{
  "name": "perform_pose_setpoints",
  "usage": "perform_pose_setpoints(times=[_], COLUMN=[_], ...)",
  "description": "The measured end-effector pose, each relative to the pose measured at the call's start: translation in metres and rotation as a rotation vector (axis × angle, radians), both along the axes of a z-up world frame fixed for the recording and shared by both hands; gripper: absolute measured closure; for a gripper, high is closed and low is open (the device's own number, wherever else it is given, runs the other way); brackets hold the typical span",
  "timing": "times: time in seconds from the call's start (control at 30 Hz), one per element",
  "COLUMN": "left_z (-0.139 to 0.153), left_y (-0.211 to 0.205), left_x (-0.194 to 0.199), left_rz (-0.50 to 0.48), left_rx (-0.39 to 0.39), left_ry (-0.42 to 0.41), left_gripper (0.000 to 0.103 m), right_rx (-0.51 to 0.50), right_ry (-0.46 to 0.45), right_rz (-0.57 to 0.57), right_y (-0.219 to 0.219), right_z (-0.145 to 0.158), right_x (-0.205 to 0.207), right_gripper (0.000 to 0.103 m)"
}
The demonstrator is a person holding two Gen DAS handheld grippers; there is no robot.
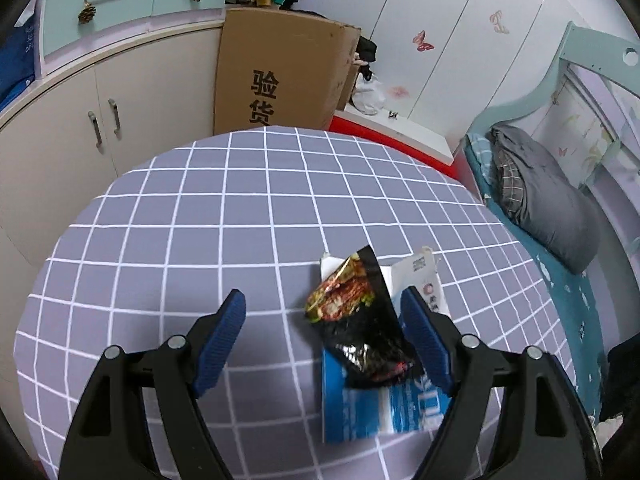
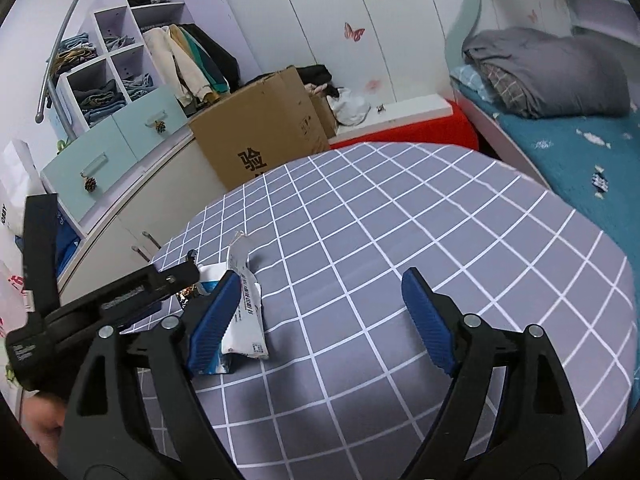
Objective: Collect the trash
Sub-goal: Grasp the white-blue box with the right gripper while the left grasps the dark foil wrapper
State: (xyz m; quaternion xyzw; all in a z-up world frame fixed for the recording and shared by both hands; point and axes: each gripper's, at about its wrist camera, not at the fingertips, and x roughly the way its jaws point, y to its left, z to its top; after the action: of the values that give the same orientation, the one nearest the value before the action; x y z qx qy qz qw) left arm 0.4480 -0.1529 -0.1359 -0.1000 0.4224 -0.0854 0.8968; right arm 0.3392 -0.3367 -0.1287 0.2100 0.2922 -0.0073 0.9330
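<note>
A black and red snack wrapper (image 1: 360,320) lies crumpled on top of a blue and white plastic bag (image 1: 400,404) on the grey checked tablecloth (image 1: 200,220). My left gripper (image 1: 322,296) hovers open over them. The wrapper sits between the jaws, close to the right pad (image 1: 424,340), and neither pad presses on it. In the right wrist view the white and blue bag (image 2: 244,320) lies just past the left pad (image 2: 212,320). My right gripper (image 2: 322,276) is open with only bare cloth (image 2: 440,220) between its fingers. The left tool's black frame (image 2: 120,296) reaches in from the left.
A tall cardboard box (image 1: 280,72) stands behind the table against cream cabinets (image 1: 80,120). A bed with folded grey bedding (image 1: 552,208) runs along the right. A red ledge (image 1: 400,136) sits behind the table's far edge. A hand (image 2: 44,420) shows at the lower left.
</note>
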Motion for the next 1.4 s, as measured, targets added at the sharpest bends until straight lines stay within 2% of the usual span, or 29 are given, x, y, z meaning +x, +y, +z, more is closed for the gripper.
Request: perform_pose_setpoints(times=[0.1, 0.17, 0.27, 0.37, 0.47, 0.6, 0.7, 0.77, 0.83, 0.87, 0.97, 1.13, 1.23, 1.4], left_z=[-0.004, -0.008, -0.01, -0.008, -0.007, -0.002, 0.004, 0.008, 0.013, 0.015, 0.021, 0.032, 0.037, 0.037], left_y=[-0.003, -0.003, 0.004, 0.012, 0.021, 0.036, 0.05, 0.062, 0.074, 0.08, 0.105, 0.15, 0.188, 0.251], left_x=[0.007, 0.011, 0.013, 0.01, 0.004, -0.007, -0.02, -0.03, -0.04, -0.045, -0.062, -0.095, -0.12, -0.157], left_rz=[-0.015, -0.032, -0.045, -0.046, -0.046, -0.045, -0.039, -0.036, -0.03, -0.023, -0.009, 0.029, 0.067, 0.145], left_rx=[0.002, -0.008, -0.065, -0.088, -0.104, -0.121, -0.099, -0.084, -0.076, -0.071, -0.06, -0.051, -0.057, -0.054], left_ry=[0.002, 0.015, 0.032, 0.031, 0.023, 0.003, -0.022, -0.035, -0.048, -0.053, -0.069, -0.103, -0.125, -0.138], left_gripper=[0.028, 0.047, 0.065, 0.077, 0.082, 0.084, 0.084, 0.084, 0.084, 0.084, 0.084, 0.084, 0.084, 0.084], right_rx=[0.007, 0.009, 0.011, -0.002, -0.027, -0.123, -0.148, -0.153, -0.141, -0.158, -0.153, -0.178, -0.191, -0.187], right_ry=[0.01, 0.018, 0.03, 0.039, 0.063, 0.107, 0.15, 0.171, 0.216, 0.218, 0.178, 0.076, 0.027, -0.021], right_rz=[0.024, 0.035, 0.051, 0.082, 0.14, 0.198, 0.227, 0.238, 0.26, 0.254, 0.246, 0.273, 0.332, 0.474], right_y=[0.0, 0.002, 0.005, 0.011, 0.025, 0.051, 0.061, 0.066, 0.071, 0.073, 0.079, 0.11, 0.144, 0.218], right_z=[-0.002, -0.002, -0.003, -0.002, -0.001, -0.002, -0.007, -0.01, -0.017, -0.019, -0.011, 0.02, 0.038, 0.051], right_x=[0.005, 0.009, 0.012, 0.014, 0.02, 0.031, 0.037, 0.04, 0.046, 0.046, 0.038, 0.015, 0.0, -0.025], right_gripper=[0.021, 0.021, 0.021, 0.021, 0.021, 0.021, 0.025, 0.053, 0.07, 0.073, 0.075, 0.076, 0.076, 0.076])
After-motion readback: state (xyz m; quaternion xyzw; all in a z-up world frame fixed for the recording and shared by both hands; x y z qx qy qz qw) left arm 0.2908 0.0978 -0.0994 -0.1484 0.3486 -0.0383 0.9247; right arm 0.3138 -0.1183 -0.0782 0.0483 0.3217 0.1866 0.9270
